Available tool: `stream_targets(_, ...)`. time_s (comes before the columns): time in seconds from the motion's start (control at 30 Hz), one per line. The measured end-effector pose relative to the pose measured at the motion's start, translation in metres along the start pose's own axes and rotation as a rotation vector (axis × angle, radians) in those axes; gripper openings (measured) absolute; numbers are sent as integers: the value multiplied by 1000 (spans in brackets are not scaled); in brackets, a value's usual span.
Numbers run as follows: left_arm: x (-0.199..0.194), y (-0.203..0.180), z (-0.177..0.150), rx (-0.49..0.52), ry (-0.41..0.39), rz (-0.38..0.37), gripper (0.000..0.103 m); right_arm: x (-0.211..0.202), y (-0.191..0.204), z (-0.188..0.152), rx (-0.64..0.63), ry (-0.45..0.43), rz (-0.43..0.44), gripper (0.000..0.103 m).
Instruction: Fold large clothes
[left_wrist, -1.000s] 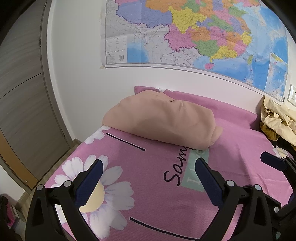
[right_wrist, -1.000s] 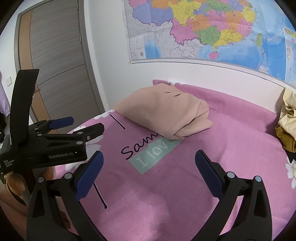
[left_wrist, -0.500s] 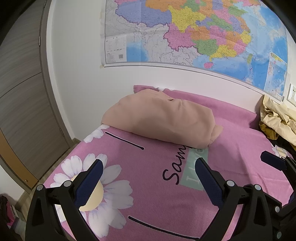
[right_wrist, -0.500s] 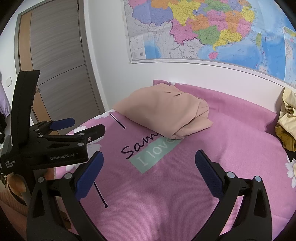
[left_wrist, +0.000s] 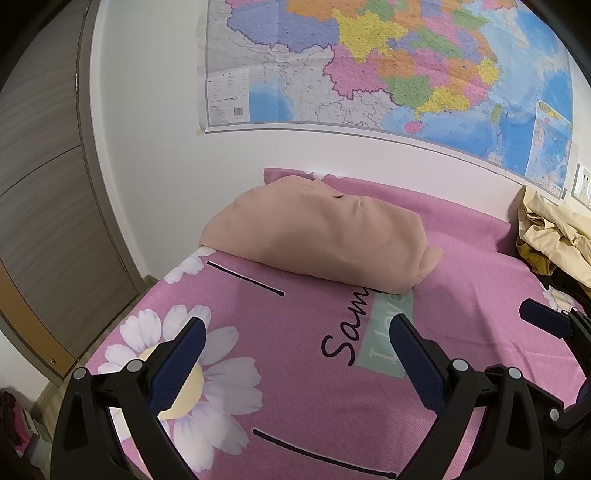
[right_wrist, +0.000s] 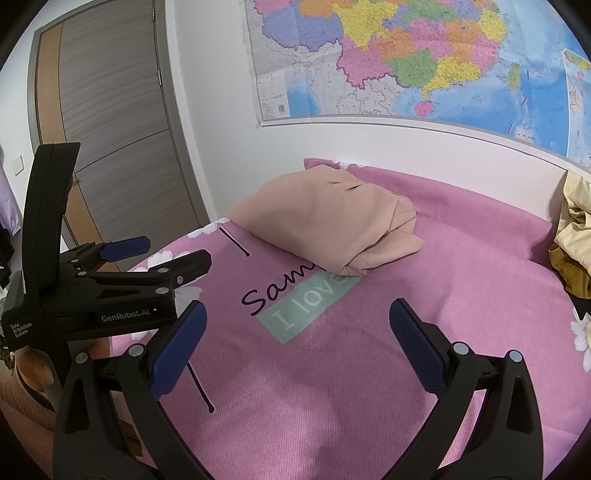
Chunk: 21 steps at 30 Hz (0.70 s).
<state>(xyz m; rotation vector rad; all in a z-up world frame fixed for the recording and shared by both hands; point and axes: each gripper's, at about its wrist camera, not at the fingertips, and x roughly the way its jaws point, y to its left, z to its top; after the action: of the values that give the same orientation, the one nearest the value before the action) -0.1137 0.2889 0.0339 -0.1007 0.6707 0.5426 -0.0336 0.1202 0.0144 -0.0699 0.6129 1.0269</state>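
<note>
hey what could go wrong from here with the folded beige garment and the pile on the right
1. The beige garment sits near the bed's far left corner; a nudge might slide it off.
2. Its loose flap could catch and undo the fold.
3. Both grippers, left and right, are open and close together; reaching for the yellow pile they could bump.

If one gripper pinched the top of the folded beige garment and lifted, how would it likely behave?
The beige garment is probably floppy: its surface sags in soft creases. A lift by the top layer would likely undo the fold, since loose layered edges show at its right end. It looks light, barely denting the pink bedspread.
</note>
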Motion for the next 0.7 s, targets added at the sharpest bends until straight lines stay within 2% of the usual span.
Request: stream_targets(0.7, 3, -1, -2, 1, 9, -7, 96, 1, 0, -2, 2, -1, 4, 98)
